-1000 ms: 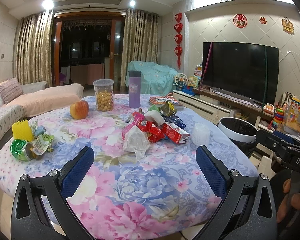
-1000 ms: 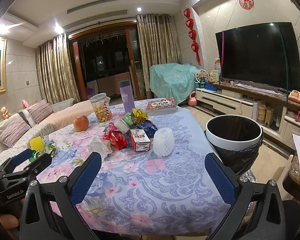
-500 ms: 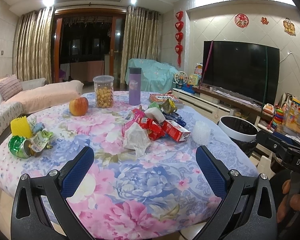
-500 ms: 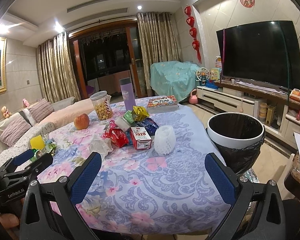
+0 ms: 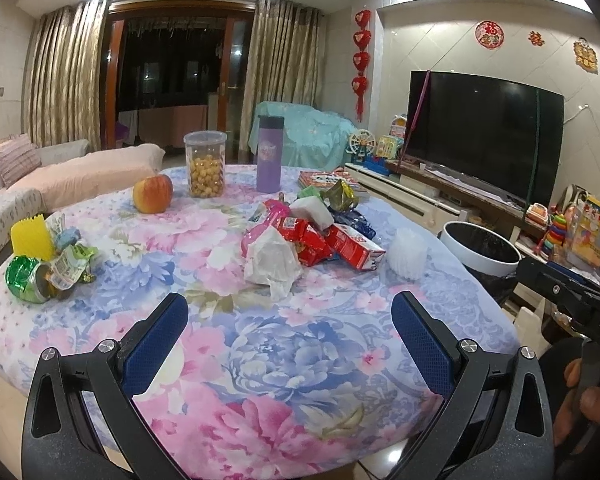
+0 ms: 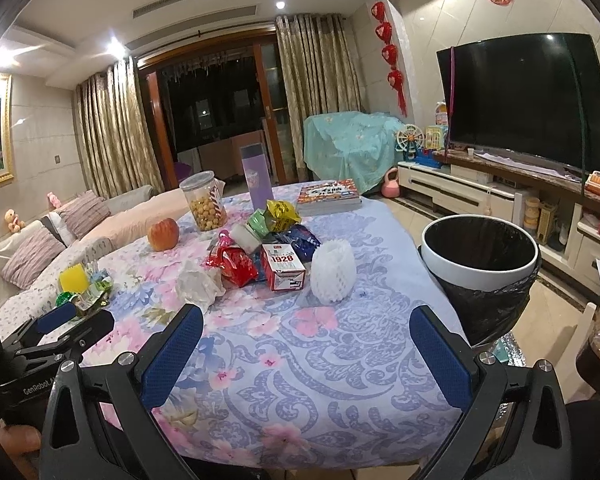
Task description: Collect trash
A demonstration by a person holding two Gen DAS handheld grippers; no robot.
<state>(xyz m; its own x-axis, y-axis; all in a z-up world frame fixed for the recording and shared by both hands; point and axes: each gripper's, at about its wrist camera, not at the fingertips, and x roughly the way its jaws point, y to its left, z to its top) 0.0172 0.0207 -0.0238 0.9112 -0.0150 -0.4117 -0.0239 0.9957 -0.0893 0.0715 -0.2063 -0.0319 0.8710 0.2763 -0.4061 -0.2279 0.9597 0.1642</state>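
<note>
Blue-padded tongs spread wide over a floral tablecloth, nothing gripped yet

Both the left tongs (image 5: 290,334) and right tongs (image 6: 306,346) hang released and empty; the trash heap lies ahead of them: a crumpled white tissue (image 5: 271,261), red foil wrappers (image 5: 306,238) and a white foam fruit net (image 6: 333,271). Best, I'd judge, to take the near, loose tissue first, pinching low. Only the right view shows the black-lined white bin (image 6: 480,254) fully, just right of its tongs; the left view alone shows the green crushed can (image 5: 28,282) clearly
</note>
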